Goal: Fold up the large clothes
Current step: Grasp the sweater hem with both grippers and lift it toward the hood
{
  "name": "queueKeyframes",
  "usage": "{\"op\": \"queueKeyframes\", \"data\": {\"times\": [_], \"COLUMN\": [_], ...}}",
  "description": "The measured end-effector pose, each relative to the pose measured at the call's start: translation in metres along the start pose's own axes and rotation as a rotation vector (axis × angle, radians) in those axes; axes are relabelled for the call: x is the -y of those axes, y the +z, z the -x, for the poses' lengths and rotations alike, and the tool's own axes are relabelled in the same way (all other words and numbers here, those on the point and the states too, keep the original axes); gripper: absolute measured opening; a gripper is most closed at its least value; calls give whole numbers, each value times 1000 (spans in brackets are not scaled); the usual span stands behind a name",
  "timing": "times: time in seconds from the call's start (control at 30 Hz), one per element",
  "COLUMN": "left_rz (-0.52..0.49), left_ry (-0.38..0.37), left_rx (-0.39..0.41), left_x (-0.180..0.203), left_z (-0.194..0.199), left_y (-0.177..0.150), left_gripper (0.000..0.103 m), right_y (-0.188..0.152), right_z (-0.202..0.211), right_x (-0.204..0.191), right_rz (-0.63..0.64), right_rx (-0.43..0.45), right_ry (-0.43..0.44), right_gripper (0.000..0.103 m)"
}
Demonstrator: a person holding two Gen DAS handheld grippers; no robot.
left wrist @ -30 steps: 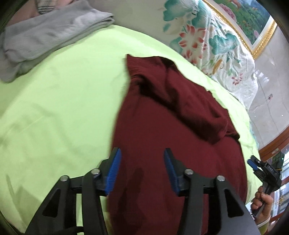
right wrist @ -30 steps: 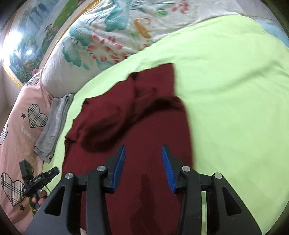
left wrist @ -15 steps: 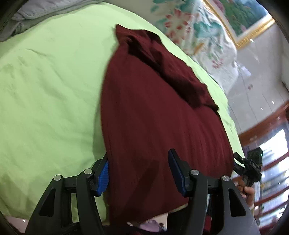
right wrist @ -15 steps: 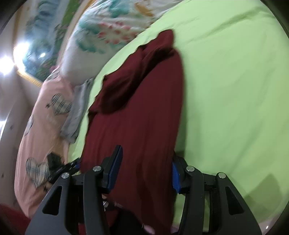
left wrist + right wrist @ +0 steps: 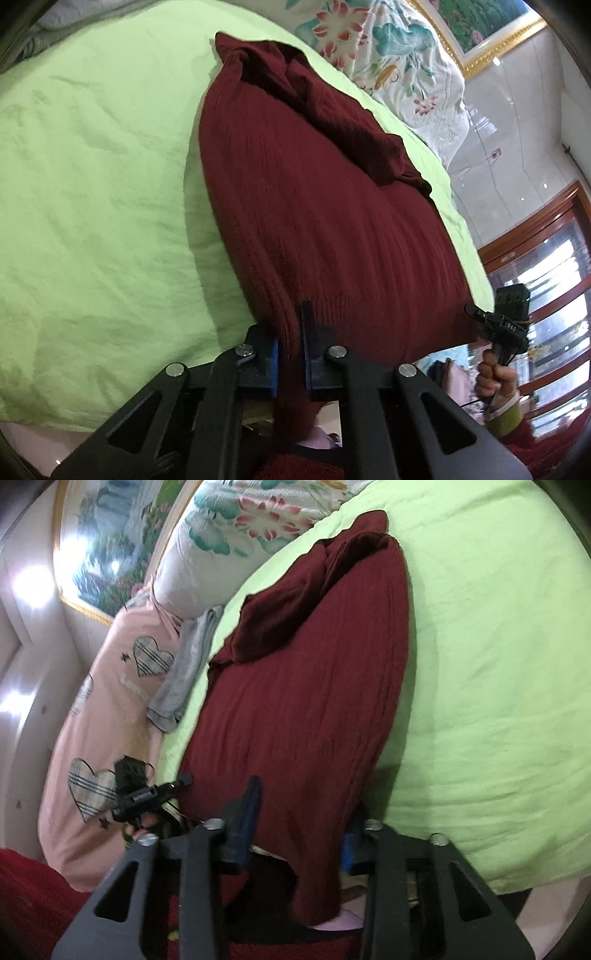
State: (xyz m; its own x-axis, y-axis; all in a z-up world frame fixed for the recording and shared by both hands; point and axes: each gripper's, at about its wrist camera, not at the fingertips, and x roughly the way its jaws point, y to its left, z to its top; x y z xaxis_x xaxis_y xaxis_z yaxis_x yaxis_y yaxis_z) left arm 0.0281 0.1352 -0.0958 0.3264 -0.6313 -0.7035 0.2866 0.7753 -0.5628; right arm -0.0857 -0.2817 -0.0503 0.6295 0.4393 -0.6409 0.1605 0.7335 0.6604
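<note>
Left gripper (image 5: 290, 354) pinches the maroon sweater (image 5: 314, 192) hem narrowly between its pads; the right gripper (image 5: 299, 834) straddles the other hem corner, jaws wide. The sweater stretches ahead across the green bedsheet (image 5: 92, 184). Lifting now would likely drag one corner only, skewing the fold

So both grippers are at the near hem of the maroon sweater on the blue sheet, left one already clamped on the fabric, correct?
Not quite: the sheet is light green, not blue, as both wrist views show. The rest stands: the left gripper is shut on the near edge of the maroon sweater, and the right gripper straddles the hem at the other corner, its jaws apart.
</note>
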Motion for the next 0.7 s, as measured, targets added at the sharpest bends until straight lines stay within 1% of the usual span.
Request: {"op": "queueKeyframes", "data": {"times": [0.03, 0.07, 0.17, 0.27, 0.43, 0.5, 0.57, 0.6, 0.67, 0.7], "left_rz": [-7, -9, -9, -17, -45, -58, -66, -69, -68, -65], "left_ry": [4, 2, -10, -24, -36, -46, -44, -44, -40, -32], "left_rx": [14, 31, 78, 128, 226, 271, 299, 313, 331, 341], "left_x": [2, 5, 12, 21, 41, 50, 55, 57, 61, 63], "left_z": [1, 3, 11, 26, 52, 58, 60, 59, 56, 53], "left_y": [0, -1, 2, 12, 43, 61, 76, 88, 108, 124], "left_gripper": [6, 6, 5, 4, 4, 4, 4, 4, 4, 4], "right_y": [0, 1, 10, 22, 52, 68, 83, 96, 115, 130], "right_z": [0, 1, 8, 16, 27, 31, 34, 34, 33, 31], "right_x": [0, -2, -10, -20, -36, -42, -45, -46, -46, -46], "right_rz": [7, 12, 24, 38, 61, 78, 82, 82, 83, 80], "right_rx": [-3, 2, 48, 94, 161, 192, 220, 238, 255, 264], "right_ry": [-11, -13, 39, 84, 153, 175, 193, 199, 193, 188], "right_gripper": [6, 6, 6, 6, 6, 6, 6, 6, 6, 6]}}
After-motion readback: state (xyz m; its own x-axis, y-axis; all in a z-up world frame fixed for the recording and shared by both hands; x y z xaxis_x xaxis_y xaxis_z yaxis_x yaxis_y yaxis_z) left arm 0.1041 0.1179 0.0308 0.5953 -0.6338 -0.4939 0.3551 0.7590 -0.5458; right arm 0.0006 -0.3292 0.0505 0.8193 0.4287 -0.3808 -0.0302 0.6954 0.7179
